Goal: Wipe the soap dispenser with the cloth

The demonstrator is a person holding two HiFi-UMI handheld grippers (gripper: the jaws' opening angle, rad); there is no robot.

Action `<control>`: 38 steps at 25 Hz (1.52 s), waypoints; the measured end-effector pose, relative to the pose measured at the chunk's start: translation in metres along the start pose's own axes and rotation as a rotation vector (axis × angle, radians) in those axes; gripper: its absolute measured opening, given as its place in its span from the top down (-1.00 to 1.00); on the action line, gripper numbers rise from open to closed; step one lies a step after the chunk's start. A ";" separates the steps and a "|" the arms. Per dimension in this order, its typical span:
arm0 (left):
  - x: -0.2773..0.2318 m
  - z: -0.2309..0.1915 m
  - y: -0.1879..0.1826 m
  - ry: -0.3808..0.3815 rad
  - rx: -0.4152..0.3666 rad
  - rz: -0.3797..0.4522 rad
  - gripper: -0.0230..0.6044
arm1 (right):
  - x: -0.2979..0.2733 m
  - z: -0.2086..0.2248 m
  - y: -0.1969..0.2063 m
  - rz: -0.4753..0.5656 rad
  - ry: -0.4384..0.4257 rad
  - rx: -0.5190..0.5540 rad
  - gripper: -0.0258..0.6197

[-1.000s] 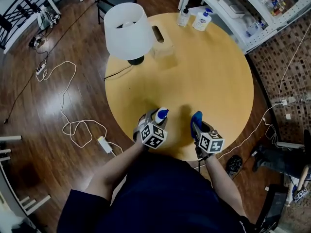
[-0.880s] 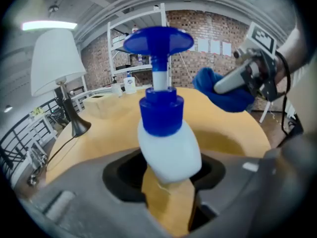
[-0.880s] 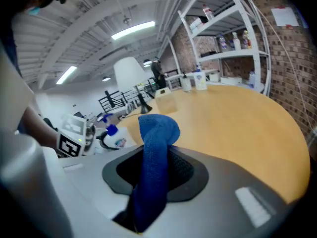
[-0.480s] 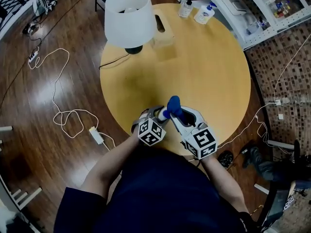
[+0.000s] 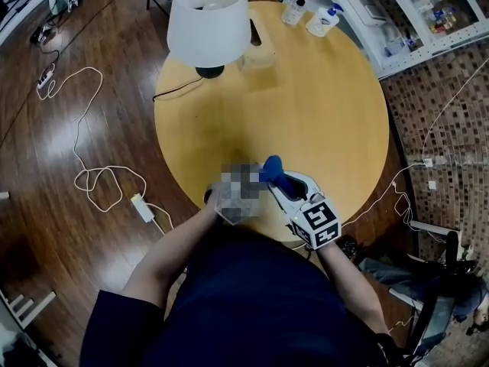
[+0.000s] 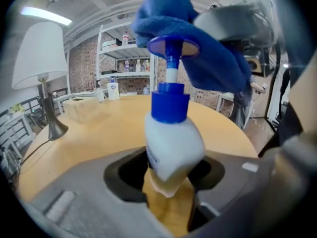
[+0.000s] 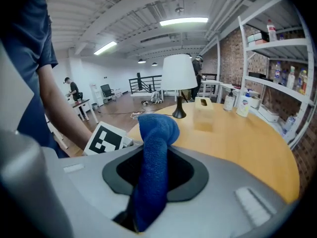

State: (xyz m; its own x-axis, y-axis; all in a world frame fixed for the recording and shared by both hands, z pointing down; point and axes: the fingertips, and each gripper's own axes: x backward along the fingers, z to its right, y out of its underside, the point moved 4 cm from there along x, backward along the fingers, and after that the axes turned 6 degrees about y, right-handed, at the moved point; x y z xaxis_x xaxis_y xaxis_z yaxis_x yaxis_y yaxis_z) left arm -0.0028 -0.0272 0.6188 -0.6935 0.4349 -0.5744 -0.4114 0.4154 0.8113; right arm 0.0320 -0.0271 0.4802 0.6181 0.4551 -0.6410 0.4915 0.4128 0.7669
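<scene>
No readable text anywhere on my feed. Soap dispenser point(image 6: 173, 143) label edge-on, illegible. Bottles point(image 5: 317, 21) right of lamp point(image 5: 208, 21): print too small. Marker cube point(image 5: 321, 222): pattern only.

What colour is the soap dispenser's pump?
Blue: the pump on the dispenser shows best in the left gripper view.

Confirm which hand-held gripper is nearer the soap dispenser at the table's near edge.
Left. The left hand-held gripper clamps the soap dispenser, its jaws just closing further; the right hand-held gripper, alongside, holds the cloth over the pump head.
</scene>
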 end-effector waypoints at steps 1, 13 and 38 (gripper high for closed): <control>0.000 0.000 0.001 0.000 0.000 -0.002 0.25 | -0.002 0.006 0.001 -0.005 0.019 -0.015 0.59; 0.001 -0.001 0.000 0.008 -0.009 -0.021 0.25 | -0.020 -0.016 -0.027 -0.024 0.022 0.138 0.59; -0.002 -0.001 0.001 0.015 -0.027 -0.034 0.25 | -0.018 0.022 -0.013 0.001 0.116 -0.040 0.59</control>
State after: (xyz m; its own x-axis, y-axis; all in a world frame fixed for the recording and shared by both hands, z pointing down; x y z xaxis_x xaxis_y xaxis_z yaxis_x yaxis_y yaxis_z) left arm -0.0022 -0.0284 0.6209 -0.6873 0.4089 -0.6004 -0.4509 0.4078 0.7940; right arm 0.0281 -0.0576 0.4822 0.5425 0.5424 -0.6415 0.4649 0.4422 0.7670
